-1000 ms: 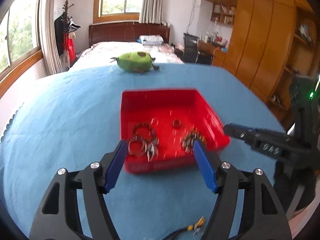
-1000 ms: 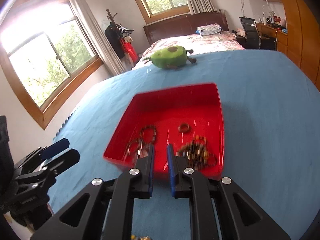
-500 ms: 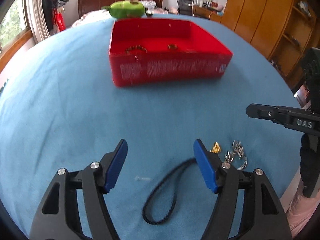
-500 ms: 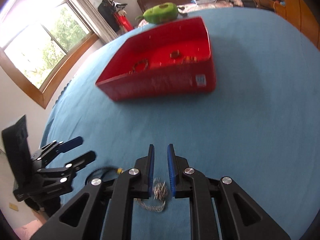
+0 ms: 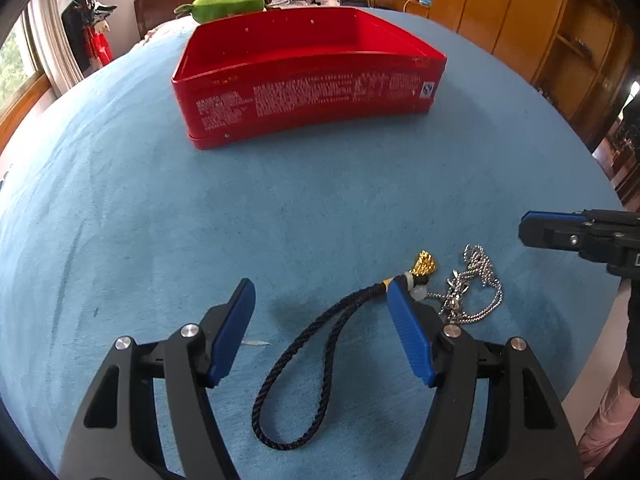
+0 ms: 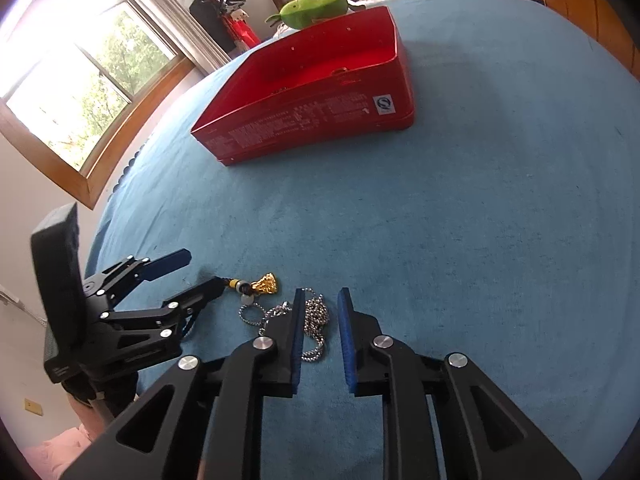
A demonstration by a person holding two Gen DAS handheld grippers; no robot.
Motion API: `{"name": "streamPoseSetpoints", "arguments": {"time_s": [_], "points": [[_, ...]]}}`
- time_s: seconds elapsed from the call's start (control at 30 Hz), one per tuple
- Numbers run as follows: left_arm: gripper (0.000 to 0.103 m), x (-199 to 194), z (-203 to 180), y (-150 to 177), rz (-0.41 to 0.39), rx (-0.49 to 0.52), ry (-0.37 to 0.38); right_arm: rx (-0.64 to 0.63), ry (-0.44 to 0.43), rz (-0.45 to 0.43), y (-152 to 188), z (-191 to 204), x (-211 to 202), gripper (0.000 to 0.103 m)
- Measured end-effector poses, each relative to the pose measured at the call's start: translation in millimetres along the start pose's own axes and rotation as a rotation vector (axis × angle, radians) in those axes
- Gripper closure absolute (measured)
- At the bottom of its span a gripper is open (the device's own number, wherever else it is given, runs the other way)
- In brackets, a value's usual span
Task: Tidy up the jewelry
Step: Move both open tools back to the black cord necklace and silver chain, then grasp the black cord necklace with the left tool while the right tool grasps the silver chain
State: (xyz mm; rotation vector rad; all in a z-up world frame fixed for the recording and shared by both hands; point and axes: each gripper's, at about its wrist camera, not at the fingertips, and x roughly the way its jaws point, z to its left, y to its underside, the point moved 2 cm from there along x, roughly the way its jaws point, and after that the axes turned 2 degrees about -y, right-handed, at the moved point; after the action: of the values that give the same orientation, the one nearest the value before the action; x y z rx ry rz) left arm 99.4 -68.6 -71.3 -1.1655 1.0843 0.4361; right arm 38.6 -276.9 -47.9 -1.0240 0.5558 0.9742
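The silver chain (image 6: 314, 322) lies in a loose heap on the blue bench (image 6: 460, 220), low in the right wrist view, part of it between the fingers of the right gripper (image 6: 319, 336). Those fingers are opening, a narrow gap between them, and do not press on the chain. Just left of it lies the cord (image 5: 304, 364) with its gold charm (image 6: 266, 283). In the left wrist view the cord's dark loop runs between the widely parted fingers of the left gripper (image 5: 320, 332), which grips nothing.

The red box (image 6: 320, 92) sits well apart, toward the top of both views. A few pieces glint inside it, too small to name.

So the task looks partly done: some jewelry is boxed, while chain and cord are yet to be picked up and carried over.
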Motion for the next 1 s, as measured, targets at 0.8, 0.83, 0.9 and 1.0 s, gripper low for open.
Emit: {"name": "streamPoseSetpoints", "arguments": {"time_s": [0.8, 0.83, 0.9, 1.0], "points": [[0.091, 18.1, 30.3, -10.8, 0.001, -0.159, -0.111, -0.051, 0.003, 0.133, 14.8, 24.2, 45.2, 0.067], [0.090, 18.5, 29.0, -11.2, 0.000, -0.155, -0.116, -0.061, 0.009, 0.131, 14.2, 27.1, 46.7, 0.064], [0.080, 18.7, 31.3, -11.9, -0.004, -0.159, -0.117, -0.068, 0.009, 0.131, 13.8, 30.1, 47.8, 0.059], [0.066, 22.2, 26.2, -15.7, -0.012, -0.154, -0.142, -0.100, 0.035, 0.124, 11.5, 37.1, 52.3, 0.057]]}}
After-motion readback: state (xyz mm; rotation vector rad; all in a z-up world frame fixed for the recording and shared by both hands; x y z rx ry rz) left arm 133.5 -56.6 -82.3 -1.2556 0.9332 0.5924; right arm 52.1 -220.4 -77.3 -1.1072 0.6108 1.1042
